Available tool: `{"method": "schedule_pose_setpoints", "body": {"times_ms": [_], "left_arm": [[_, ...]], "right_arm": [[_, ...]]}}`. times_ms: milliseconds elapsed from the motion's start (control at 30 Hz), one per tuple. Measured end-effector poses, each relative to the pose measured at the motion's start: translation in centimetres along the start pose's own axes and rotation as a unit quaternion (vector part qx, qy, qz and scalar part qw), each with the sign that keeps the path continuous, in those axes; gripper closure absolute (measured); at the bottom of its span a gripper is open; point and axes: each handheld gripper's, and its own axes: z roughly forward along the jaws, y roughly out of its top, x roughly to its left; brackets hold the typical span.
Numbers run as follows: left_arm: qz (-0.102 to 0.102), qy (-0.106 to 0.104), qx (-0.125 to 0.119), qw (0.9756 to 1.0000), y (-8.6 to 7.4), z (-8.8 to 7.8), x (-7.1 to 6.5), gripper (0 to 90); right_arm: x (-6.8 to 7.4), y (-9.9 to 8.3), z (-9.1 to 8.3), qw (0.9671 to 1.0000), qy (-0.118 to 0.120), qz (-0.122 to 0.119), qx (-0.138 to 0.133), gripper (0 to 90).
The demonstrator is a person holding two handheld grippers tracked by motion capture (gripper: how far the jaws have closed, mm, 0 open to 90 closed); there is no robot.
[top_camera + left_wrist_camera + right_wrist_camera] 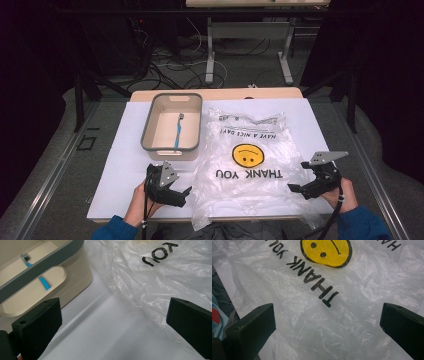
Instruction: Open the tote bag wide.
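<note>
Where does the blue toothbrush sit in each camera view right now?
High view: the blue toothbrush lies inside the bin, left of centre.
Left gripper view: top left, partly behind the bin's grey rim.
Right gripper view: not in it.
Shared landmark: the plastic bag, printed THANK YOU.

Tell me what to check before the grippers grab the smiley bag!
1. Left gripper open: ok, jaws stand wide apart in the left gripper view.
2. Right gripper open: ok, jaws wide apart above the plastic bag.
3. Bag free of the grippers: ok, neither pinches it yet.
4. Bag lying flat on the table: ok, though crinkled, and its near edge hangs over the table's front.
5. Bag's opening findable: cannot tell, the layers look stuck together.
6. Toothbrush ready in the bin: ok, it lies alone inside, beside the bag.
</note>
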Motion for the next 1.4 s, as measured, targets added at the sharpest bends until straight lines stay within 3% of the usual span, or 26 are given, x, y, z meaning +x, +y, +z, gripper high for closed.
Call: {"method": "schedule_pose_setpoints", "body": {"times_ms": [300, 400, 467, 633, 767, 833, 867, 933, 1033, 1167, 1367, 1400], "left_arm": [[0.004, -0.014, 0.008, 0.9999, 0.3, 1.0, -0.9, 1.3], [0.018, -0.021, 0.02, 0.9994, 0.5, 1.4, -0.9, 2.4], [0.011, -0.025, 0.024, 0.9993, 0.5, 1.8, -1.1, 3.2], [0.005, -0.024, 0.028, 0.9993, 0.6, 2.7, -1.4, 15.3], [0.0, -0.045, 0.044, 0.998, 0.8, 3.4, -1.3, 20.7], [-0.005, -0.046, 0.043, 0.998, 0.9, 3.9, -1.5, 24.5], [-0.006, -0.058, 0.051, 0.997, 0.9, 3.9, -1.5, 27.3], [-0.004, -0.055, 0.05, 0.9972, 0.9, 4.2, -1.6, 33.0], [-0.002, -0.078, 0.059, 0.9952, 1.0, 4.8, -1.6, 39.9], [0.0, -0.081, 0.064, 0.9947, 0.9, 5.6, -2.0, 48.9], [0.005, -0.079, 0.056, 0.9953, 0.8, 5.7, -2.2, 63.5], [0.007, -0.086, 0.062, 0.9944, 0.8, 5.6, -2.1, 63.5]], "right_arm": [[0.1, 0.0, 0.2, 0.9999, 0.006, 0.001, 0.014, 0.0], [0.0, 0.0, 0.3, 0.9999, -0.005, 0.001, 0.013, 0.0], [0.0, -0.1, 0.3, 0.9997, 0.001, 0.004, 0.024, 0.0], [-0.2, -0.2, 0.7, 0.9992, -0.011, 0.016, 0.035, 0.0], [-0.4, -0.5, 1.2, 0.9981, -0.017, 0.029, 0.051, 2.0], [-0.5, -0.6, 1.3, 0.9977, -0.022, 0.034, 0.054, 6.5], [-0.6, -0.7, 1.4, 0.9975, -0.026, 0.034, 0.057, 8.7], [-0.8, -0.9, 1.6, 0.997, -0.028, 0.036, 0.062, 16.1], [-1.0, -1.1, 2.1, 0.995, -0.032, 0.045, 0.083, 23.4], [-0.9, -1.3, 2.5, 0.9933, -0.029, 0.051, 0.1, 37.2], [-0.8, -1.4, 2.7, 0.9925, -0.039, 0.045, 0.107, 65.5], [-0.8, -1.4, 2.7, 0.9925, -0.039, 0.045, 0.107, 65.5]]}}
